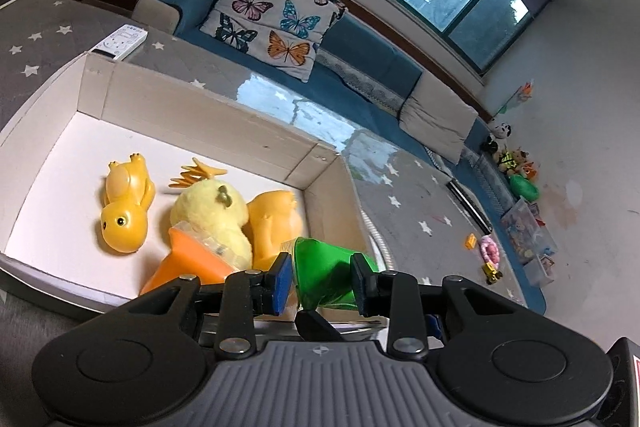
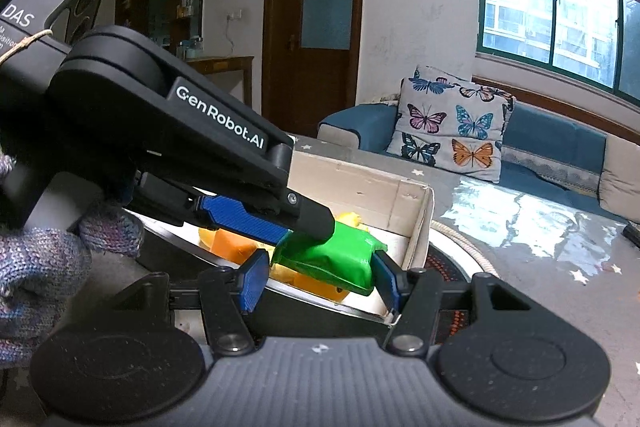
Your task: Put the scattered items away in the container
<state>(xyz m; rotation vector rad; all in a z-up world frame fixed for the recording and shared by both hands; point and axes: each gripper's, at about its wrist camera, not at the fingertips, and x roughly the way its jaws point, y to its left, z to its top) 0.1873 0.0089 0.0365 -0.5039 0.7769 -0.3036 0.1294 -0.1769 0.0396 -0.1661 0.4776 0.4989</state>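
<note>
A shiny green packet (image 1: pixel 324 267) hangs over the near right corner of the white cardboard box (image 1: pixel 200 99), with my left gripper (image 1: pixel 322 269) shut on it. From the right wrist view, the left gripper (image 2: pixel 308 231) reaches in from the left, pinching the packet (image 2: pixel 332 259) above the box (image 2: pixel 360 183). My right gripper (image 2: pixel 320 279) stands open just below; its left pad (image 2: pixel 252 283) is apart from the packet. In the box lie a yellow rubber animal (image 1: pixel 124 203), a yellow plush chick (image 1: pixel 212 215), an orange cone (image 1: pixel 188 259) and another yellow rubber toy (image 1: pixel 276 223).
The box rests on a grey star-patterned cover (image 1: pixel 40 39) beside a white remote (image 1: pixel 120 41). Behind are a glossy tabletop (image 1: pixel 304 115), a blue sofa with a butterfly pillow (image 1: pixel 276 19), and several toys on the floor (image 1: pixel 516 167). A gloved hand (image 2: pixel 36 267) holds the left gripper.
</note>
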